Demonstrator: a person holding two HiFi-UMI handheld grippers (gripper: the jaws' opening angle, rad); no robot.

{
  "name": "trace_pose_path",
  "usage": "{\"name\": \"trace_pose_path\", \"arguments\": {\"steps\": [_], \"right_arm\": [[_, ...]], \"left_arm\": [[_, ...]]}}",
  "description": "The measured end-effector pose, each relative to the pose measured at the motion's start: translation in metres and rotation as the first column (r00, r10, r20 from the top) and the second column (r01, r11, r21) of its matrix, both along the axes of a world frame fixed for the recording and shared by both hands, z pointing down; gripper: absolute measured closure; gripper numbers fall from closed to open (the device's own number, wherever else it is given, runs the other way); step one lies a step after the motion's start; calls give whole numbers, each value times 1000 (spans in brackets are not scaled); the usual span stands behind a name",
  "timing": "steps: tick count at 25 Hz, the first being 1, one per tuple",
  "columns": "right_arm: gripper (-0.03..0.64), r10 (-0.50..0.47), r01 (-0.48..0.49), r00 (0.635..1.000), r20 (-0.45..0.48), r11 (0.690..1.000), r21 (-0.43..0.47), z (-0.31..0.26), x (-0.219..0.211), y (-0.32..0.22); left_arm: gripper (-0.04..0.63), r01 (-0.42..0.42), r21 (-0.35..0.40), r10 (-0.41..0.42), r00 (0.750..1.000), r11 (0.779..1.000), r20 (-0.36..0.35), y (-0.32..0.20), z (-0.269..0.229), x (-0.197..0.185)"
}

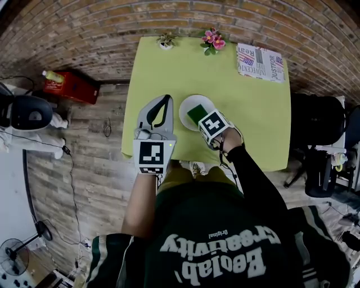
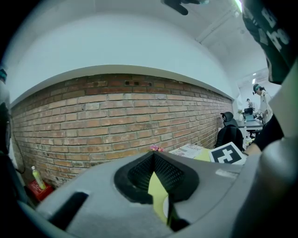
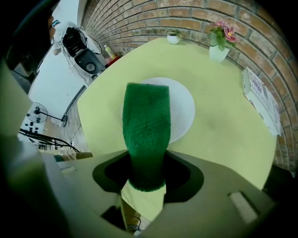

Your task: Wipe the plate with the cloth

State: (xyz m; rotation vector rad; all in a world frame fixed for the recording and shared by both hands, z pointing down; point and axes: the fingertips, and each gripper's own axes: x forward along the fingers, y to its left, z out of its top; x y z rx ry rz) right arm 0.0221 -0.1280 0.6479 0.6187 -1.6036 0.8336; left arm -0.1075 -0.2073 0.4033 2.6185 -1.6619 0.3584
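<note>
Table (image 1: 253, 112): yellow-green, set against a brick wall (image 1: 169, 17).
Plate (image 3: 184, 108): white and round, on the table's near half, just in front of the person.
Cloth (image 3: 146, 118): green and fuzzy, over the plate's middle with one end pinched (cannot tell whether pressed flat on the plate or hanging just above).
Right gripper (image 3: 147, 177): pointed steeply down at the plate's near edge, jaws closed partway and clamped on the cloth's end.
Left gripper (image 1: 165, 101): about level, just left of the plate and apart from it, jaws drawn together at the tips with nothing between, only a sliver of table showing through.
Far edge of table: small potted plant (image 1: 166, 40), pink flowers (image 1: 212, 39), printed paper (image 1: 260, 62) toward the right corner.
Floor at left: red box (image 1: 73, 87) with a bottle (image 1: 53, 76) on top.
</note>
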Motion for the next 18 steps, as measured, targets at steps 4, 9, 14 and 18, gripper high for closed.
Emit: {"name": "trace_pose_path", "arguments": {"steps": [4,9,14,18], "right_arm": [[411,21,-21,1000,-8,1000,9,0,16,1],[410,50,-50,998,-21,999,11,-1,35,1],[410,84,-83,996,-31,996,14,1,52,-2],[408,103,-103,994,-35,995,15,3,64,-3]], "left_arm": [[588,-10,5,10,1000,1000,-3,1,-1,11],[588,-15,6,15,1000,1000,-5,3,-1,21],[588,-21,11,21,1000,1000,1,4,-4,29],[588,-18,12,18,1000,1000,3,4,-5,32]]}}
